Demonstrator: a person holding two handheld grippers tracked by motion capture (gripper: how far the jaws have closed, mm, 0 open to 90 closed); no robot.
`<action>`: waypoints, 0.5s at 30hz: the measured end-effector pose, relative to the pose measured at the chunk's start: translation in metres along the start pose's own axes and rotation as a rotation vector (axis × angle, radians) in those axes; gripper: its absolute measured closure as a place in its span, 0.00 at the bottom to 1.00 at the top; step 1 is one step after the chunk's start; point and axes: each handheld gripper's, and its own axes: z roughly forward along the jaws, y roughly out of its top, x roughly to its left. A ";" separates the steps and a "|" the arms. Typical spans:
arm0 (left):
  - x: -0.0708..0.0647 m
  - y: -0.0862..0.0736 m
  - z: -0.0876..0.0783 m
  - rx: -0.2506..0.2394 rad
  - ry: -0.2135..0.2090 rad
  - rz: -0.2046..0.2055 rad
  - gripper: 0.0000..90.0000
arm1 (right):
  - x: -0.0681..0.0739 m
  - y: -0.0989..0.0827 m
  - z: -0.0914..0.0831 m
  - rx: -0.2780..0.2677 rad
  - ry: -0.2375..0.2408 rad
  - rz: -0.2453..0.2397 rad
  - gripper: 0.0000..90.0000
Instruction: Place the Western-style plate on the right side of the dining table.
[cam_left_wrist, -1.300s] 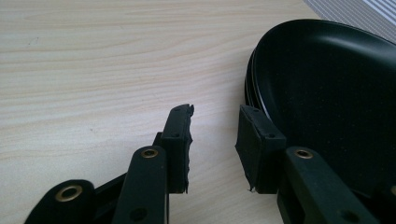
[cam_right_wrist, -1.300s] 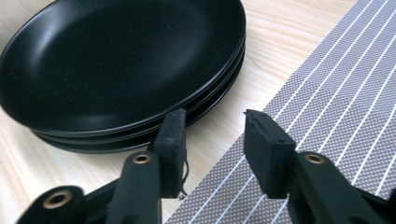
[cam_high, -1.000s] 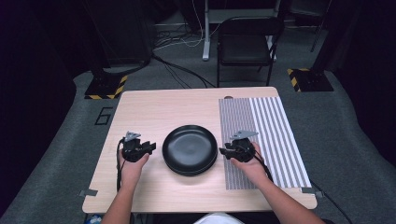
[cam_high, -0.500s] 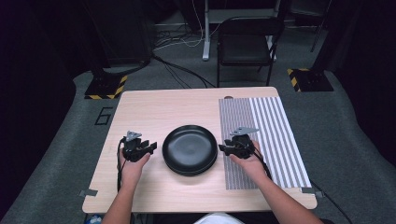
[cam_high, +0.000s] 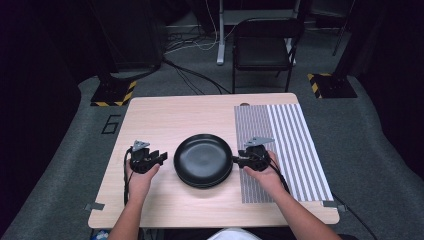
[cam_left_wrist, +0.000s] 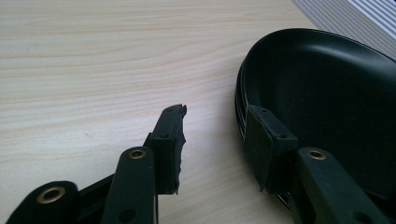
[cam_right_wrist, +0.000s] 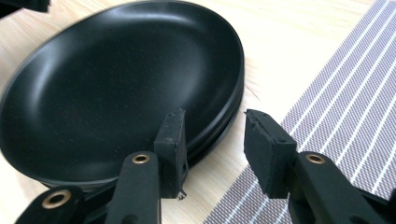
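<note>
Fingers (cam_left_wrist: 170, 140) of my left gripper (cam_high: 159, 157) had just eased slightly inward, both pairs parted, straddling the stacked black plates' (cam_high: 203, 160) rim mid-tabletop (cam_high: 165, 117); my right gripper (cam_high: 239, 161) gaped beside the striped mat (cam_high: 292, 145).

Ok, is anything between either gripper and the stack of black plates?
Nothing visible. The left gripper sits at the rim of the stacked black plates, and the right gripper at the opposite rim; both have jaws apart. Only bare light wooden table lies around them.

"6" on the floor (cam_high: 111, 123)
</note>
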 end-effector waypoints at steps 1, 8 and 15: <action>-0.001 0.000 0.001 0.007 -0.027 -0.017 0.67 | -0.003 -0.005 0.002 0.010 0.002 0.024 0.65; -0.005 0.001 0.007 0.010 -0.055 -0.050 0.71 | -0.010 -0.012 0.002 0.023 0.004 0.065 0.67; -0.010 0.001 0.014 0.033 -0.092 -0.079 0.74 | -0.008 -0.013 0.001 0.015 0.006 0.066 0.67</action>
